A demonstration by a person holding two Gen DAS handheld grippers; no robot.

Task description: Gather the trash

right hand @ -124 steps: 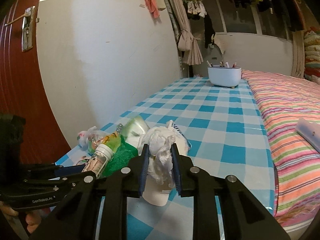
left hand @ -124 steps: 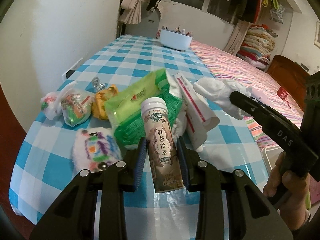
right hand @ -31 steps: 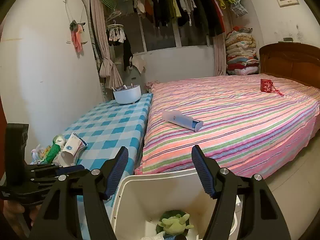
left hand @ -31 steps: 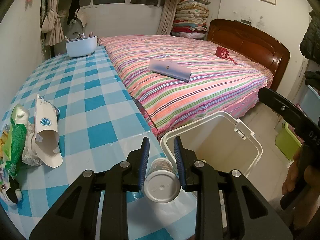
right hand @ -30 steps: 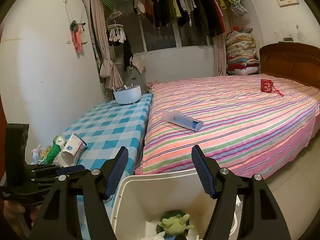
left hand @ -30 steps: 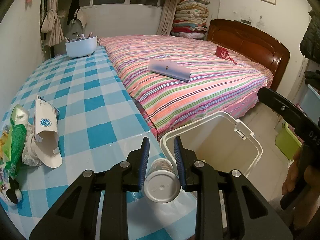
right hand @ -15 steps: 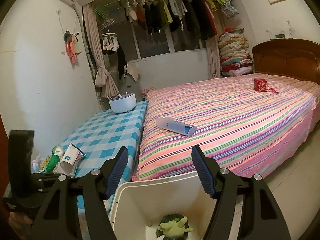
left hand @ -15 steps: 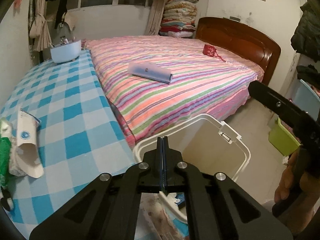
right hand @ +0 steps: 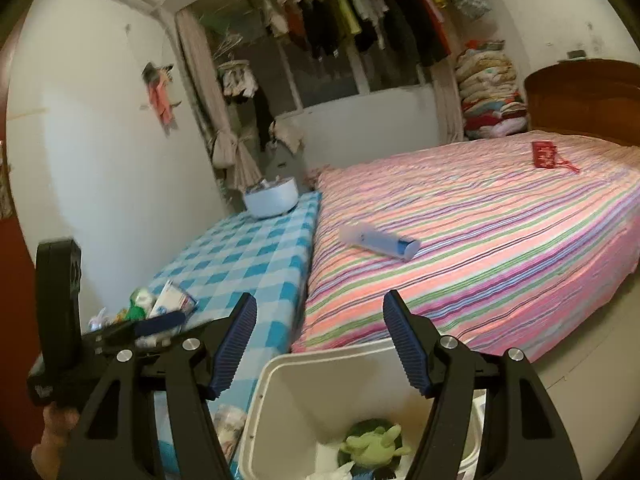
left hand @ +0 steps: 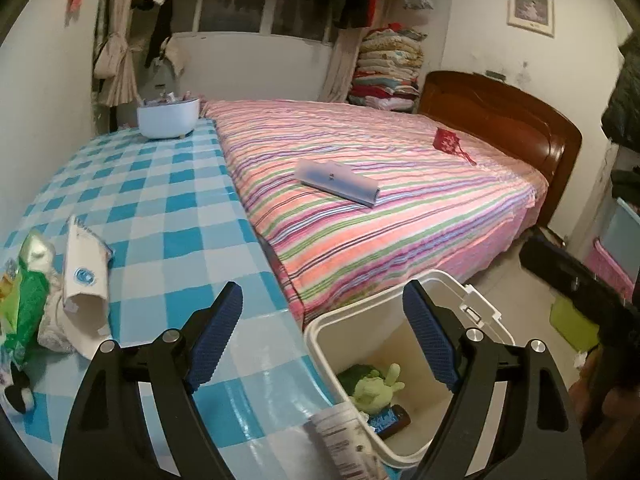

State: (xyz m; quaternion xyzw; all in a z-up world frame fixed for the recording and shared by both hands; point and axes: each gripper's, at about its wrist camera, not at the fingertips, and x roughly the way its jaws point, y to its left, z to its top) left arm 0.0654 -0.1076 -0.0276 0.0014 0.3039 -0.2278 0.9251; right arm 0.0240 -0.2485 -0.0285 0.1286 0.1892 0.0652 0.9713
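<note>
Left tongs (left hand: 322, 336) opening wide over the white bin (left hand: 484, 312) beside the desk (left hand: 160, 184), a bottle (left hand: 344, 436) below them at its rim; right tongs (right hand: 320, 338) gape empty above it. More wrappers (left hand: 24, 300) wait.

My checked table (left hand: 168, 200) with bowl (left hand: 168, 118), wrappers (left hand: 24, 300), carton (left hand: 86, 280); striped bed (left hand: 380, 200) with roll (left hand: 338, 182), red pouch (left hand: 448, 140)

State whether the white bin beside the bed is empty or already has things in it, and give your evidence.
Not empty. The white bin has no lid over its mouth, and a green plush toy and a dark wrapper lie at the bottom.
</note>
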